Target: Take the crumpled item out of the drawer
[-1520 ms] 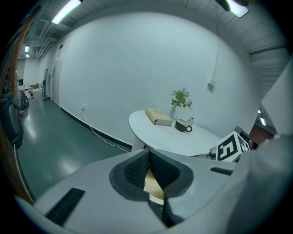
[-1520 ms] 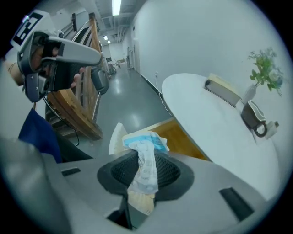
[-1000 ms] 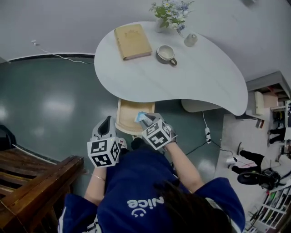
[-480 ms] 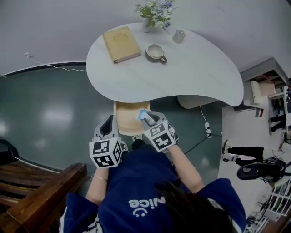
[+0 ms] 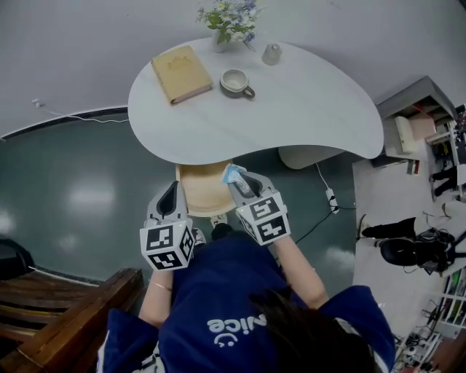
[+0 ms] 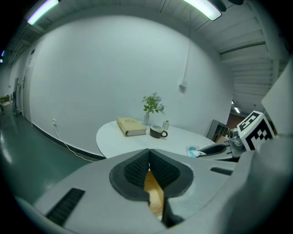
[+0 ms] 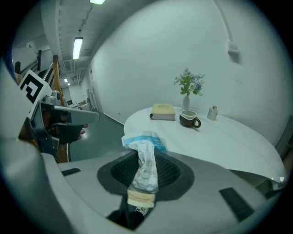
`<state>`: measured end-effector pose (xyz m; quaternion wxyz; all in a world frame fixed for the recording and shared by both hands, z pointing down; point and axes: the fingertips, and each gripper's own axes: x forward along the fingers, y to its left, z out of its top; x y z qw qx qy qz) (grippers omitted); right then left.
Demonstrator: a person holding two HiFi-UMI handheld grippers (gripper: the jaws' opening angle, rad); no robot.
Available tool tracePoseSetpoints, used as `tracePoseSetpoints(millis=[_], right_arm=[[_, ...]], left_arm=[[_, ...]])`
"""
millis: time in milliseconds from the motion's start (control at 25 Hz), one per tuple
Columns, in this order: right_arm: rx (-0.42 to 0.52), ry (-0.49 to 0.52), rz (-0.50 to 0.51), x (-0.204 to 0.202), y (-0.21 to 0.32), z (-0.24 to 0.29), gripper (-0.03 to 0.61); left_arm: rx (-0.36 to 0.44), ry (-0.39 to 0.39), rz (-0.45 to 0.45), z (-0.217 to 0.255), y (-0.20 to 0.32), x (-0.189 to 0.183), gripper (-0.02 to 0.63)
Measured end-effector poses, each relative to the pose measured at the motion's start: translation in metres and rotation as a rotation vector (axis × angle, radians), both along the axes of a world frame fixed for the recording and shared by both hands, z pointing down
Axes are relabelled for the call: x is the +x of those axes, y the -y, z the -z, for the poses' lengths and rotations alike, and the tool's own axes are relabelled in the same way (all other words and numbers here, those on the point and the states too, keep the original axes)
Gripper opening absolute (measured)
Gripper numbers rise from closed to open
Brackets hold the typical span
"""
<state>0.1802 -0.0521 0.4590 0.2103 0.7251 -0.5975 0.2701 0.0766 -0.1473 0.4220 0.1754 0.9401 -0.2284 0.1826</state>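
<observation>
The right gripper's (image 5: 242,182) jaws pinch the crumpled item (image 7: 143,168) – a white and pale blue wad of wrapper or tissue. It runs up between the ribbed pads, and its blue-edged top bulges out past the jaw tips. In the head view the wad (image 5: 233,173) sits at the jaw tips, over the right side of the open drawer (image 5: 202,191) and close to the near edge of the worktop (image 5: 313,109). It is clear of the drawer's floor.

The left gripper's (image 6: 148,157) jaws are pressed together with nothing between them. The drawer's light wood shows through the slit below the pads. This gripper is held beside the right one, just left of the drawer's front.

The drawer is pulled out from under the white, rounded worktop. At the worktop's far side lie a tan book (image 5: 181,73), a grey cup (image 5: 234,82) with its handle to the right, a small jar (image 5: 271,53) and a vase of flowers (image 5: 227,18) – all well apart from the two grippers. The floor (image 5: 80,182) around is dark green and glossy.
</observation>
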Motion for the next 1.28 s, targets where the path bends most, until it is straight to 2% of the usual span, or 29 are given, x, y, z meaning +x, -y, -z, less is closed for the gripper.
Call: tracePoseSetpoints(millis=[1280], right_arm=[[0.497, -0.17, -0.15, 0.022, -0.017, 0.137, 0.107]], left_arm=[[0.28, -0.194, -0.076, 0.111, -0.018, 0.019, 0.005]])
